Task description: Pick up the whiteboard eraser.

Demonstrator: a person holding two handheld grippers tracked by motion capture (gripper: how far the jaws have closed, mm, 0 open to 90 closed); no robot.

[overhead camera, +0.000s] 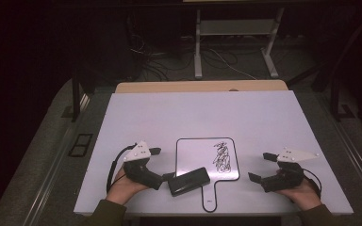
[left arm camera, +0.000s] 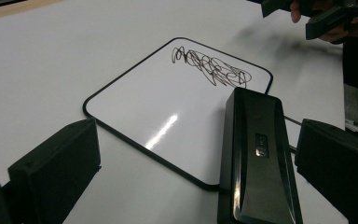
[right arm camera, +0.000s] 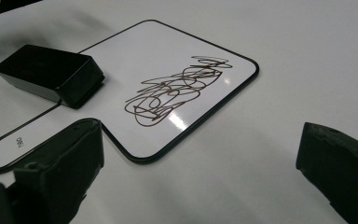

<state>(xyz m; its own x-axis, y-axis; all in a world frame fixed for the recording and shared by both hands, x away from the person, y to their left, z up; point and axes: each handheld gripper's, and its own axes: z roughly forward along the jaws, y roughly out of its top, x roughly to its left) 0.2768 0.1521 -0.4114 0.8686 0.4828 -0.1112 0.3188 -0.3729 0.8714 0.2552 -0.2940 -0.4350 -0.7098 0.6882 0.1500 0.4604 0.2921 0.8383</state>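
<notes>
A small hand-held whiteboard [overhead camera: 193, 155] [left arm camera: 158, 107] [right arm camera: 135, 51] with a black rim and a handle lies flat near the table's front edge. A black scribble [overhead camera: 222, 157] [left arm camera: 212, 70] [right arm camera: 172, 91] covers its right part. A black eraser [overhead camera: 188, 181] [left arm camera: 256, 158] [right arm camera: 51, 74] rests on the board's near left corner. My left gripper [overhead camera: 162, 164] [left arm camera: 200, 144] is open just left of the board, and the eraser lies between its jaws, close to the right one. My right gripper [overhead camera: 261, 167] [right arm camera: 200, 158] is open to the right of the board, with only bare table between its jaws.
The white table [overhead camera: 193, 113] has a wooden strip [overhead camera: 200, 86] along its far edge. Beyond it stand the white legs of another table [overhead camera: 198, 52] among loose cables on the floor. A black floor box [overhead camera: 80, 144] lies left of the table.
</notes>
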